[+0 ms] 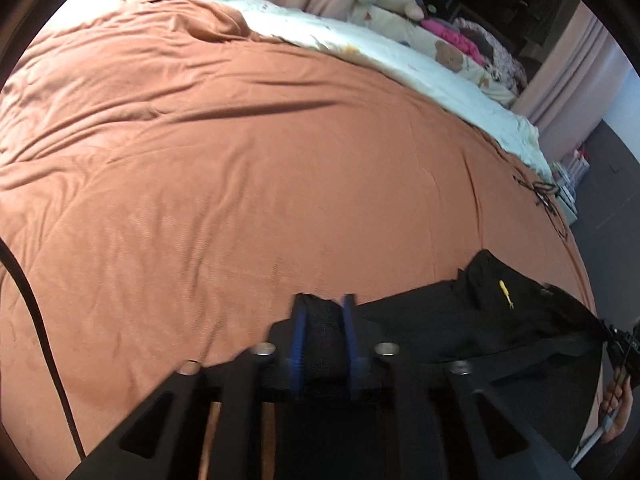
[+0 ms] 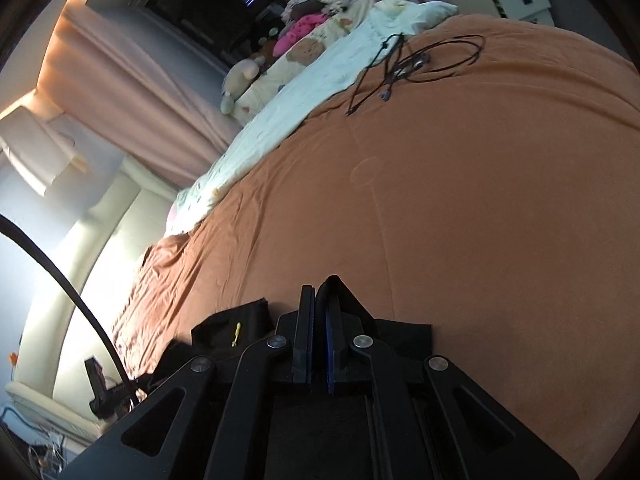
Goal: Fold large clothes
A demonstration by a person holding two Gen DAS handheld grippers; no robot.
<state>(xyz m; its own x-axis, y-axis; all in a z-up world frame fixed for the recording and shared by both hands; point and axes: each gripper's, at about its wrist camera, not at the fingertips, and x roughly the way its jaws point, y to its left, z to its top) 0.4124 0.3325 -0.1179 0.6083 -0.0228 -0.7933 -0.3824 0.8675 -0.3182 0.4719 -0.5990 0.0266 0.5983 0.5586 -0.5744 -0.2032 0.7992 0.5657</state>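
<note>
A black garment (image 1: pixel 480 312) with a small yellow tag (image 1: pixel 505 294) lies along the near edge of an orange bedspread (image 1: pixel 240 160). In the left wrist view my left gripper (image 1: pixel 324 304) stands partly open low over the bed. A bunched fold of the garment sits between its blue pads (image 1: pixel 297 336). The cloth stretches away right to my right gripper (image 1: pixel 620 340). In the right wrist view the right gripper (image 2: pixel 318 292) has its pads together on an edge of the black garment (image 2: pixel 236 320), which spreads under it on both sides.
Loose black cables (image 2: pixel 412 64) lie on the far part of the bedspread. A pale quilt (image 1: pixel 400 60), soft toys and piled clothes line the bed's far side, with curtains behind. A person's hand (image 1: pixel 618 400) holds the right gripper. A bedside cabinet (image 2: pixel 516 0) stands beyond.
</note>
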